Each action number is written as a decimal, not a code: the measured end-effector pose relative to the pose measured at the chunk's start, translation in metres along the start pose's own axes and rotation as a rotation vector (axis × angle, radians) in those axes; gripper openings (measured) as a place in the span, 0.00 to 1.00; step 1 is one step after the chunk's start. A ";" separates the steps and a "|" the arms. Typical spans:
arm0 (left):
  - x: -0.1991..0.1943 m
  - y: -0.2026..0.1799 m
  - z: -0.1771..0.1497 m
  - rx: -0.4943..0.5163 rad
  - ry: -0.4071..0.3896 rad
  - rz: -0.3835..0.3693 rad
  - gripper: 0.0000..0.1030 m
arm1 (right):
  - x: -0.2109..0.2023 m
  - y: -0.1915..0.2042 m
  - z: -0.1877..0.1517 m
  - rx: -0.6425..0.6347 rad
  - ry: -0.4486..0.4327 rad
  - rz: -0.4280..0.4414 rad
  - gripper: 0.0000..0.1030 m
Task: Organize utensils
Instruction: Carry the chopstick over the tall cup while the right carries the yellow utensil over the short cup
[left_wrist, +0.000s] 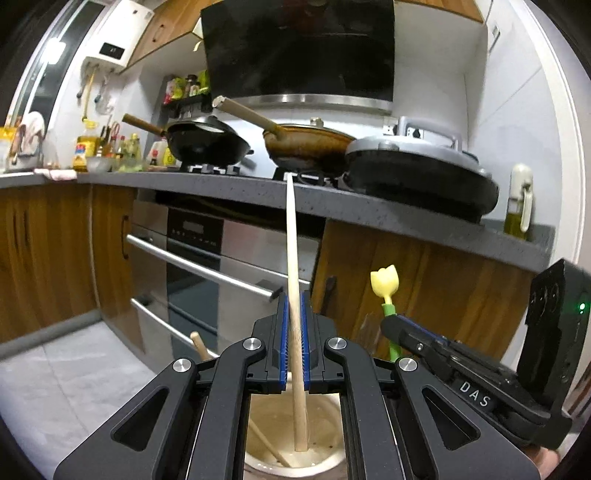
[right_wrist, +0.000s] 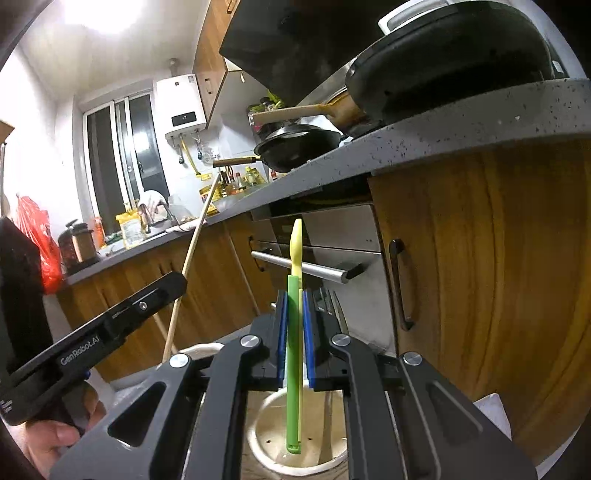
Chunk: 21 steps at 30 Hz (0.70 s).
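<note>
The left gripper (left_wrist: 294, 314) is clamped on a long wooden chopstick (left_wrist: 292, 258), its blue pads pressed to both sides of the stick. The stick's lower end hangs inside a cream ceramic utensil holder (left_wrist: 321, 463) directly below, where another wooden stick (left_wrist: 267, 446) lies slanted. The right gripper (right_wrist: 294, 317) is closed on a green-handled utensil with a yellow tulip-shaped top (right_wrist: 294, 332), held upright, its foot down inside the same holder (right_wrist: 266, 435). In the left view that tulip top (left_wrist: 385, 282) stands just to the right of the chopstick, the two grippers close side by side.

The holder sits low, in front of wooden cabinets (right_wrist: 498, 277) and a stainless built-in oven (left_wrist: 207, 258) with bar handles. Above runs a speckled grey countertop (left_wrist: 332, 203) carrying a black wok (left_wrist: 207, 142), a brown-stained pan (left_wrist: 306, 146) with a pale handle, and a round electric griddle (left_wrist: 417, 166). A black range hood (left_wrist: 299, 48) hangs over them. Oil bottles (left_wrist: 85, 147) crowd the far counter, and a white water heater (right_wrist: 183, 107) is mounted beside the window (right_wrist: 114, 158).
</note>
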<state>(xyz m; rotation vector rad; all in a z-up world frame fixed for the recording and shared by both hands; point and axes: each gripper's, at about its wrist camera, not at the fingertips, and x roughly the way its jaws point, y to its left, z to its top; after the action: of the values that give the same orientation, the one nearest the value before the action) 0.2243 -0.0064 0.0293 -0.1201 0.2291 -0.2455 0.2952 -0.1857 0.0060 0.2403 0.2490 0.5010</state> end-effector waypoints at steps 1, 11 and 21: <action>0.002 0.000 -0.002 0.003 0.005 0.000 0.06 | 0.000 0.000 -0.002 -0.004 -0.001 -0.003 0.08; 0.005 0.007 -0.024 0.039 0.107 -0.021 0.06 | -0.001 -0.008 -0.017 0.015 0.046 0.022 0.08; 0.001 0.012 -0.032 0.035 0.168 -0.030 0.06 | -0.006 -0.007 -0.026 0.010 0.082 0.040 0.08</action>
<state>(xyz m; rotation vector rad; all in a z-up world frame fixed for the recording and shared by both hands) 0.2207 0.0020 -0.0041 -0.0685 0.3899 -0.2897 0.2856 -0.1903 -0.0192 0.2351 0.3272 0.5504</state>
